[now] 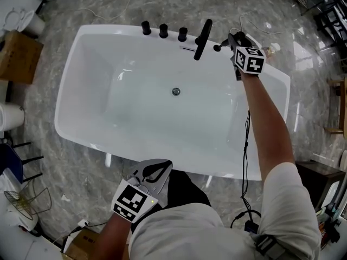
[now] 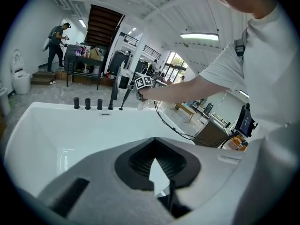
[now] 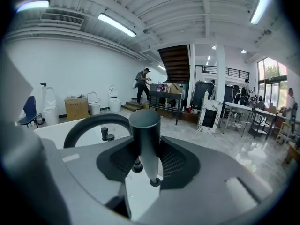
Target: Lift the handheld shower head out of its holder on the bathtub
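Note:
The handheld shower head (image 3: 145, 139) is a slim black stick, upright between the jaws of my right gripper (image 3: 149, 159), which is shut on it. Its lower tip hangs just above the white rim, beside a small black socket (image 3: 137, 166). In the head view my right gripper (image 1: 234, 39) is over the far right corner of the bathtub (image 1: 68, 96), and the stick's lower end (image 1: 219, 47) shows to its left. The arched black spout (image 1: 203, 38) stands next to it. My left gripper (image 1: 156, 172) hovers at the near rim, shut and empty, seen too in its own view (image 2: 154, 162).
Three black knobs (image 1: 163, 30) line the far rim left of the spout. A drain (image 1: 175, 91) sits in the tub floor. A cable (image 1: 245, 145) hangs from my right arm. Toilets (image 1: 21, 15), a cardboard box (image 1: 16, 56) and a wire rack (image 1: 24, 199) stand at the left.

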Demonstrator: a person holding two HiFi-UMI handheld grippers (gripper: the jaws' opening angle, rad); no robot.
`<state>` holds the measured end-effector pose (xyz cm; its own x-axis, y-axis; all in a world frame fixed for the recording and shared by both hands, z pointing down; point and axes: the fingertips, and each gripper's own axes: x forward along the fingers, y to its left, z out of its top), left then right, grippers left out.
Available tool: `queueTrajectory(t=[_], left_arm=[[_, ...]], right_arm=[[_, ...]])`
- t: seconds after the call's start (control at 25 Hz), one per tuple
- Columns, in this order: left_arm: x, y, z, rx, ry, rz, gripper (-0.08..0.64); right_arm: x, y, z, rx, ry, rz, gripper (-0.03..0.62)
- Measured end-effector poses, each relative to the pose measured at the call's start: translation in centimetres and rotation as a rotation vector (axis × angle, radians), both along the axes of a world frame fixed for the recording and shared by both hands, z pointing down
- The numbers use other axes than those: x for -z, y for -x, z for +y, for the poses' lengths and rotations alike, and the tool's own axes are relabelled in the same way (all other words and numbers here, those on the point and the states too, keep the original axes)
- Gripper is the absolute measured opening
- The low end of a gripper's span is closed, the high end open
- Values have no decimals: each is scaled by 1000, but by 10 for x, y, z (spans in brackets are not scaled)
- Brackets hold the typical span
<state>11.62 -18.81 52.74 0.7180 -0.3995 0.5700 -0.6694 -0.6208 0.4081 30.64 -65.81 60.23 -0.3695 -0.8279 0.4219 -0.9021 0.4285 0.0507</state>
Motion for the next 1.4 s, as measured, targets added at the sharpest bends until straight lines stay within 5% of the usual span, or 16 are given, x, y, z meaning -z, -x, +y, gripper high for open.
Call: queueTrajectory(t=[1.4], left_arm=[[70,21,80,-123,-114,3,6]], right_arm=[[187,11,141,31,-194,-40,147]])
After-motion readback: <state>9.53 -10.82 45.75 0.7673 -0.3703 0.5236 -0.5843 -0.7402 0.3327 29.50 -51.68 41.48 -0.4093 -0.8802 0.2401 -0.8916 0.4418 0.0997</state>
